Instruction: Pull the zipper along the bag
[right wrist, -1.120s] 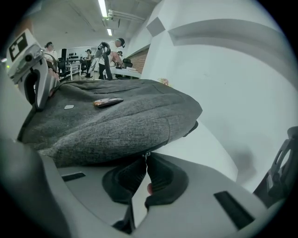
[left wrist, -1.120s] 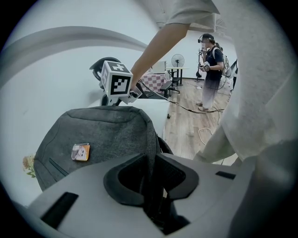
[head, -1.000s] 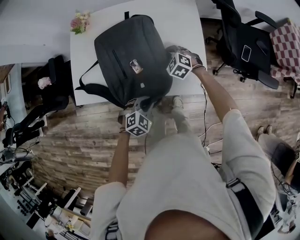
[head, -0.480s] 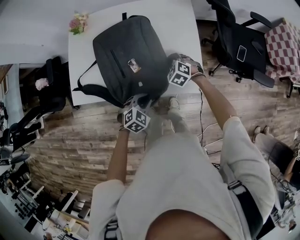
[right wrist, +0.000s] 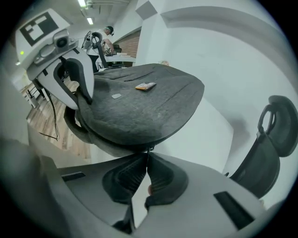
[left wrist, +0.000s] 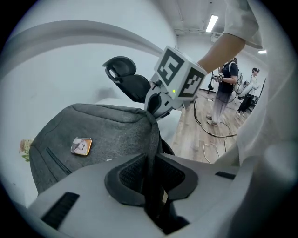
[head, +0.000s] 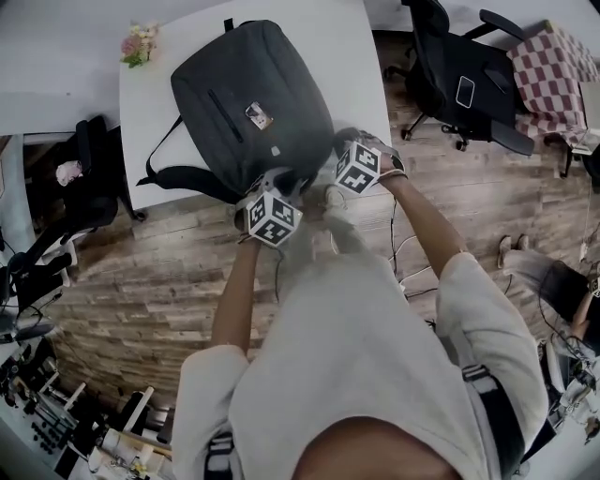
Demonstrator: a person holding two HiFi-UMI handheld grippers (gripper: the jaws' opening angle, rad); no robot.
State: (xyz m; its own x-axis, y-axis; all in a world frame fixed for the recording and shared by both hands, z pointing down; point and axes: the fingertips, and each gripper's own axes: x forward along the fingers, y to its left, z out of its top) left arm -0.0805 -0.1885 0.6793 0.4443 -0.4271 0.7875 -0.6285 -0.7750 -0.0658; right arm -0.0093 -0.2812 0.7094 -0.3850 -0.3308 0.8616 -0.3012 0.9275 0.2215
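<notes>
Around the white rectangular table (head: pixel 352 56) we see a small bunch of pink flowers (head: pixel 137 44) on its far left corner. A black swivel office chair (head: pixel 441 70) with a dark phone (head: pixel 464 91) on its seat stands off its right side, with a red-and-white checked cloth (head: pixel 544 75) further right. A second black chair (head: pixel 94 183) stands off the table's left side, and the brown plank floor (head: pixel 141 281) runs out from its near edge.

A black shoulder strap (head: pixel 183 173) loops out of the bag along the table's near edge, just left of the left gripper (left wrist: pixel 149 173).

The dark grey fabric backpack (head: pixel 248 103) lies flat on the table, filling most of its middle. Its front panel faces up and carries a small orange rectangular badge (head: pixel 255 116); the cloth looks smooth and rounded at the corners.

Its long axis runs from the table's far edge to the near edge, slanting a little right as it comes near. The black top handle (head: pixel 228 22) points to the far edge.

At the table's near edge the left gripper's jaws are clamped on a fold of the backpack's rim. The right gripper (right wrist: pixel 145 158), just right of it, has its jaws pressed together, their tips pinching what looks like the small dark zipper pull (right wrist: pixel 148 149) under the backpack's rim.
</notes>
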